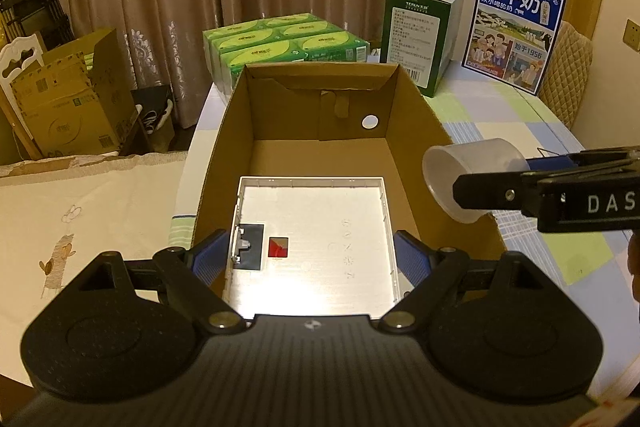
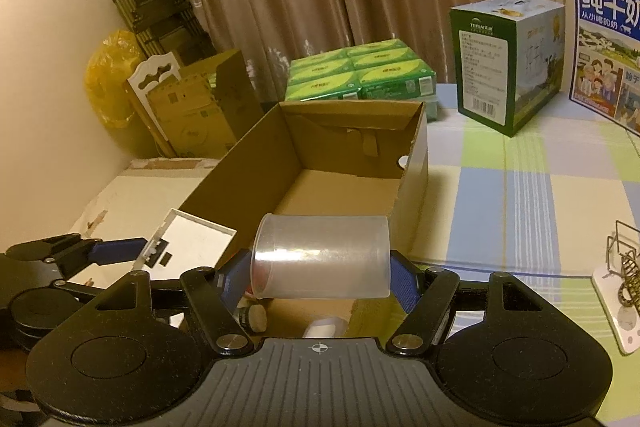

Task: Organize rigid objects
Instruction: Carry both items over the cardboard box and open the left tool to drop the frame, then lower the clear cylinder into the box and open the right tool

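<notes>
My left gripper (image 1: 308,255) is shut on a flat white plastic panel (image 1: 320,227), its blue pads on the panel's two side edges, and holds it over the near end of an open cardboard box (image 1: 224,131). The panel (image 2: 192,239) and the left gripper (image 2: 120,251) also show at the left of the right wrist view. My right gripper (image 2: 320,279) is shut on a translucent plastic cup (image 2: 320,259) lying sideways, held above the box's (image 2: 240,155) near right edge. In the left wrist view the cup (image 1: 468,179) hangs at the box's right wall.
Green tissue packs (image 1: 280,43), a green carton (image 1: 420,35) and a blue milk box (image 1: 516,27) stand behind the box on the checked tablecloth (image 2: 520,195). A wire object on a white base (image 2: 624,275) lies at right. Small items (image 2: 252,319) lie under the cup.
</notes>
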Tool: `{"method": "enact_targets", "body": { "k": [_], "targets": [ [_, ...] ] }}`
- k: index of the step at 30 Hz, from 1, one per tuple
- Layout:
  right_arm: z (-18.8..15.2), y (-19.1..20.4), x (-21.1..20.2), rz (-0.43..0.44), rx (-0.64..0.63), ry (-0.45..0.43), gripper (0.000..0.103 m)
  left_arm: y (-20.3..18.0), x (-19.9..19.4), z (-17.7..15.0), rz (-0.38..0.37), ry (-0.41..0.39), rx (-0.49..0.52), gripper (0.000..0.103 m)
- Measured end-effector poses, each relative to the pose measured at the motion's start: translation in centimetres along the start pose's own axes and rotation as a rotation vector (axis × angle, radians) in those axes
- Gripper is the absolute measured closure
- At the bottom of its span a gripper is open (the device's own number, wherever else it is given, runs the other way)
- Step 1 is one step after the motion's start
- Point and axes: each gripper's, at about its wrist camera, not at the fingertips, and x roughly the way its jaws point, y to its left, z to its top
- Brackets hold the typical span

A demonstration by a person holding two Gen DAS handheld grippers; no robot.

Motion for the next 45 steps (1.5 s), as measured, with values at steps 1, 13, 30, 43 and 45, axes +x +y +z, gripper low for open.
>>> {"method": "enact_targets", "body": {
  "k": [1,13,30,43,45],
  "targets": [
    [0.0,0.0,0.1,0.002,0.003,0.001,0.035,0.0,0.2,0.1,0.001,0.000,0.002,0.018],
    [-0.4,-0.3,-0.1,0.005,0.037,0.002,0.035,0.7,-1.1,-0.4,0.044,-0.030,-0.007,0.018],
    [-0.4,1.1,0.1,0.030,0.039,0.005,0.035,1.0,-2.5,-0.4,0.046,-0.045,0.007,0.018],
    [-0.8,1.2,0.9,0.035,0.059,0.025,0.035,1.0,-2.2,-0.9,0.044,-0.038,0.007,0.018],
    [-0.8,1.0,0.9,0.043,0.075,0.024,0.035,1.1,-2.2,-0.9,0.044,-0.039,0.005,0.018]
  ]
}}
